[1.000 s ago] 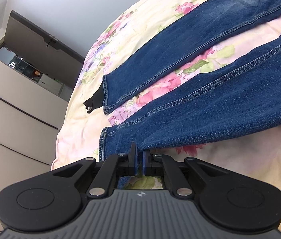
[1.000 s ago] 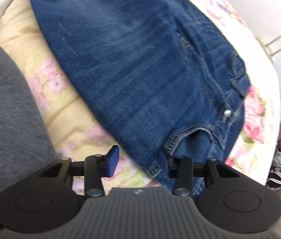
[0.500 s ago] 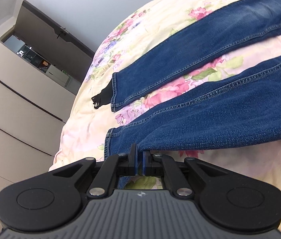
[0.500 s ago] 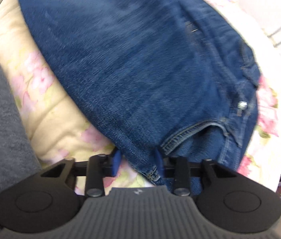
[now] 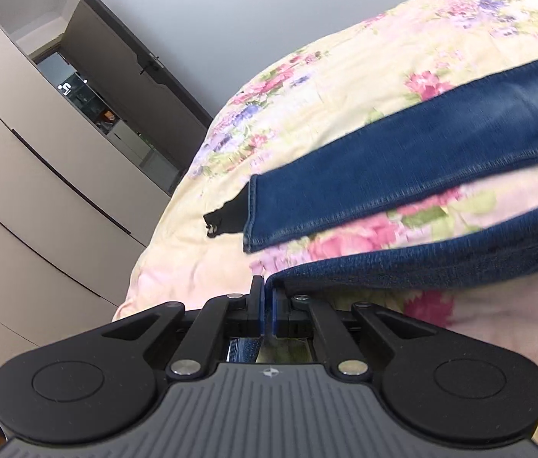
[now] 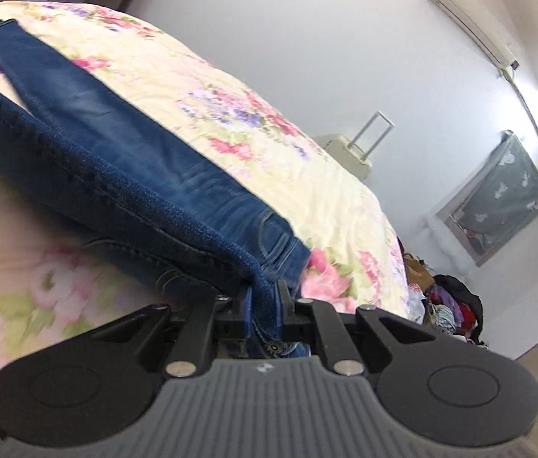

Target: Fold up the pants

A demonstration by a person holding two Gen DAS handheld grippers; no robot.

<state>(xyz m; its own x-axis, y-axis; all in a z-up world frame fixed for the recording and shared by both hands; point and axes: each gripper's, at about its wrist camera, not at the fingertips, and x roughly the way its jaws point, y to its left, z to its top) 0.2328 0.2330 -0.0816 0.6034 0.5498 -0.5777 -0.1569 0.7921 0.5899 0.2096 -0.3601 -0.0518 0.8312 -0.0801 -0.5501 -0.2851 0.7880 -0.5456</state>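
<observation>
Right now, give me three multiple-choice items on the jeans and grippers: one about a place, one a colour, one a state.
1. What do the jeans lie on?
A. a wooden floor
B. a floral bedspread
C. a glass table

2. What colour are the jeans?
A. blue
B. white
C. red

3. How does the right gripper stand?
A. wide open, nothing in it
B. shut on the jeans
C. shut on a sock

Answers:
1 B, flowered cloth shows all around the far leg.
2 A, the denim is dark blue in both views.
3 B, the waist end sits pinched between its pads; the left gripper likewise pinches the near leg's hem.
</observation>
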